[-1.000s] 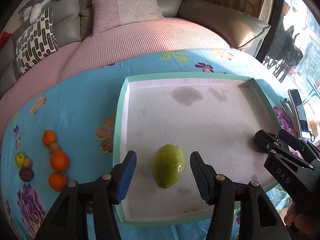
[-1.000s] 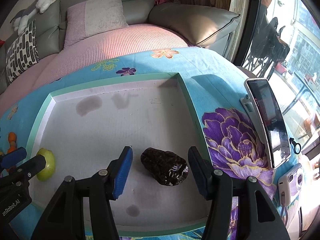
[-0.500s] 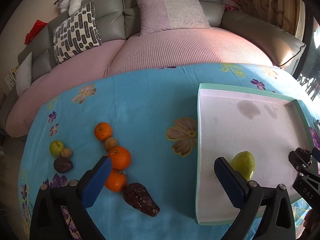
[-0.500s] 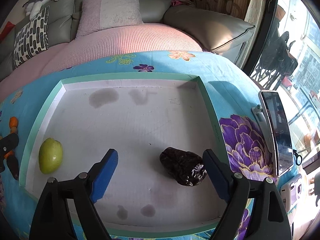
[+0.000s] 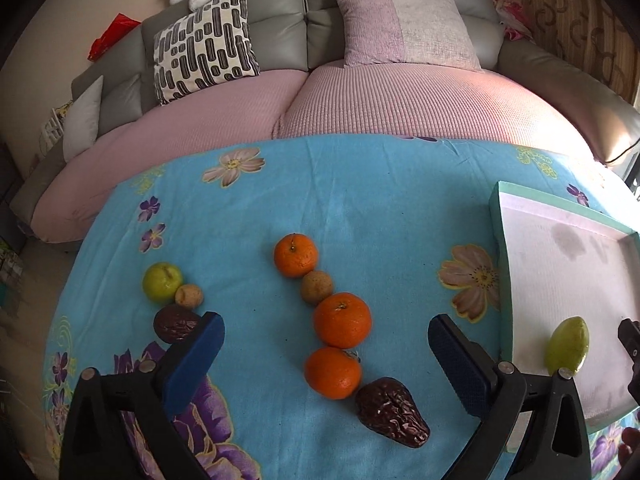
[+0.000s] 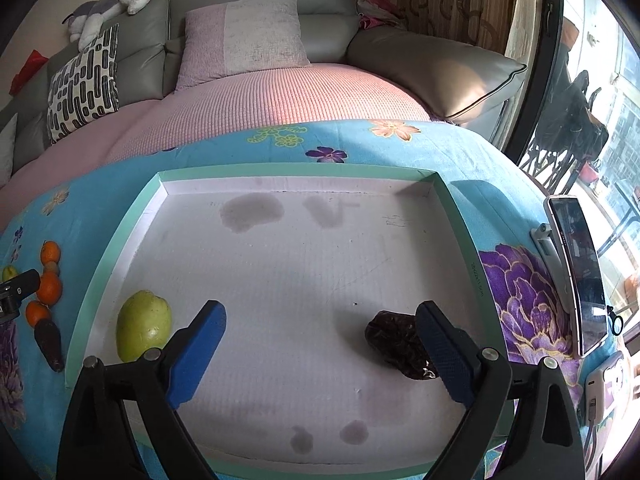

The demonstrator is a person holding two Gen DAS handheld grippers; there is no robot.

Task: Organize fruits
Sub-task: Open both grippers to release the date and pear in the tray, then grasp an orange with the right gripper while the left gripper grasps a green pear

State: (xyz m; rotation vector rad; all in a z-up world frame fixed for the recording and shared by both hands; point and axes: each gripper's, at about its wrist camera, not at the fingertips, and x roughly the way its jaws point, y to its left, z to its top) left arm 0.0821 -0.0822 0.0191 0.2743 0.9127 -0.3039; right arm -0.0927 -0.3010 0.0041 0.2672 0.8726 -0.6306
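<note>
My left gripper [image 5: 326, 358] is open above the blue flowered cloth, with nothing between its fingers. Ahead of it lie three oranges [image 5: 341, 320] in a line, a small brown fruit [image 5: 317, 287], and a dark wrinkled fruit [image 5: 390, 406]. Further left sit a green apple [image 5: 162, 281], another small brown fruit [image 5: 189, 295] and a dark round fruit [image 5: 176, 323]. My right gripper [image 6: 320, 354] hangs open over the white tray [image 6: 296, 170]. In the tray lie a green fruit [image 6: 143, 325] at the left and a dark wrinkled fruit [image 6: 396, 342] beside the right finger.
A grey sofa with pink covers and a patterned cushion [image 5: 206, 54] stands behind the table. A phone on a stand [image 6: 576, 268] sits at the table's right edge. A small white device [image 6: 600, 394] lies near the front right corner.
My left gripper has swung left from the tray, leaving the green fruit behind, and now faces the loose fruits. My right gripper opened wider and pulled back from the dark fruit.
</note>
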